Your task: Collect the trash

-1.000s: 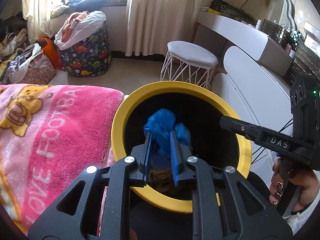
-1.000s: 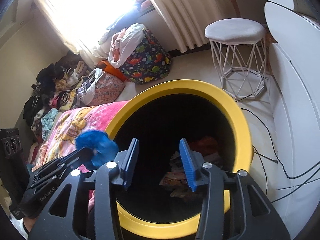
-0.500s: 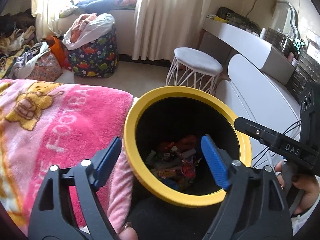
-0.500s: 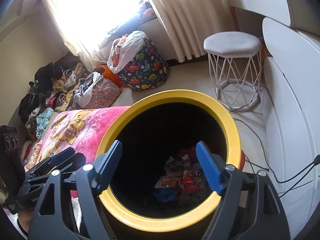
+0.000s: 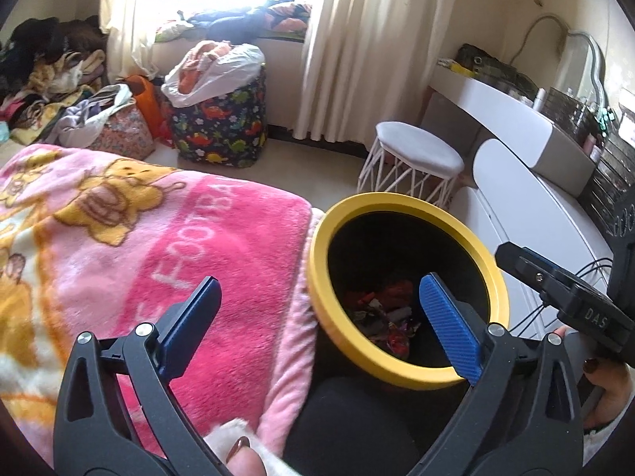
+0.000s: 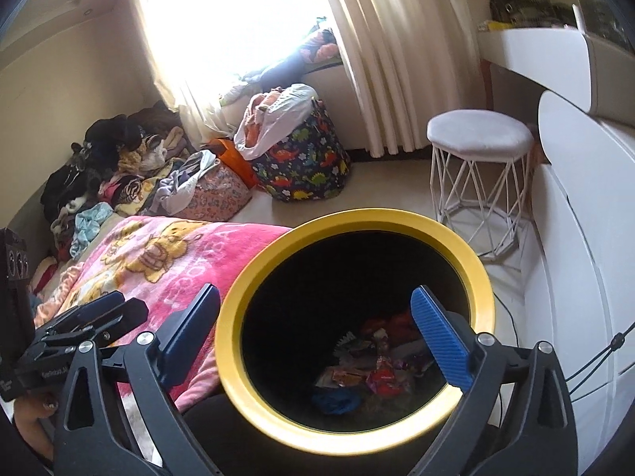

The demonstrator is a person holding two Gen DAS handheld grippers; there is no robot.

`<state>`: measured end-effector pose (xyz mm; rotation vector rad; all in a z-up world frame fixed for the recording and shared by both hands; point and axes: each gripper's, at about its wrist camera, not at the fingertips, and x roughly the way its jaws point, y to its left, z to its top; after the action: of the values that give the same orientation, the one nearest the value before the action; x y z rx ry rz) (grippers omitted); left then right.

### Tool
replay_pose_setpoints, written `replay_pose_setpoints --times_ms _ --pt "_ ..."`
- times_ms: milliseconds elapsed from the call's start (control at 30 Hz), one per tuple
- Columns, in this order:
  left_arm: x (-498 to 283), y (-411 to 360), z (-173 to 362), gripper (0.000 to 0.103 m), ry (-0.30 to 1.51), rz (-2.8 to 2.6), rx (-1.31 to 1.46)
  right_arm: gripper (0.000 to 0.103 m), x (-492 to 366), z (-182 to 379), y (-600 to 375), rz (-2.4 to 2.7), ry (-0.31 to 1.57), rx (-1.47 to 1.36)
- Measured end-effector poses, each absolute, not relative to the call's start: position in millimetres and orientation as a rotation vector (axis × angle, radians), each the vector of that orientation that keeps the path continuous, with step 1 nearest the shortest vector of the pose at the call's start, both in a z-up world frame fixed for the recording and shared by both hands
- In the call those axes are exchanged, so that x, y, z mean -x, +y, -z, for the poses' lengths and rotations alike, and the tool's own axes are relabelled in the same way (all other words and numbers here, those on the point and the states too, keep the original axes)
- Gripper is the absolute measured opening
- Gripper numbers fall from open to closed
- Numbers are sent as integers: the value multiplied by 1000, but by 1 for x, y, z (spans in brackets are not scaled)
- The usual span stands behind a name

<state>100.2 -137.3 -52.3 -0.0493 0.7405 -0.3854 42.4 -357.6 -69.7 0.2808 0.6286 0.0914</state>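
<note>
Both grippers, left gripper (image 5: 317, 317) and right gripper (image 6: 313, 329), have just been opening and stand released; the blue wad (image 6: 335, 400) now lies in the yellow-rimmed bin (image 6: 357, 218) (near pink blanket (image 5: 158, 238)): deposit complete.

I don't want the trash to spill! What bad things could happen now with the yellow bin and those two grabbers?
The yellow-rimmed bin sits right against the pink blanket, so a bump might tip it and spill the wrappers inside. The left gripper and right gripper are both open and empty, close together near the rim; they could knock each other or the bin. Cables lie beside the bin and might snag.
</note>
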Motion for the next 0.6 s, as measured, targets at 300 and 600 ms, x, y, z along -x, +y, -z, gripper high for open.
replay_pose_setpoints --times_ms 300,600 --pt "-84 -106 46 92 708 294 74 96 -24 58 -336 -115 523 -224" --pt "-57 -81 37 92 605 199 99 96 3 47 -322 -96 355 -175"
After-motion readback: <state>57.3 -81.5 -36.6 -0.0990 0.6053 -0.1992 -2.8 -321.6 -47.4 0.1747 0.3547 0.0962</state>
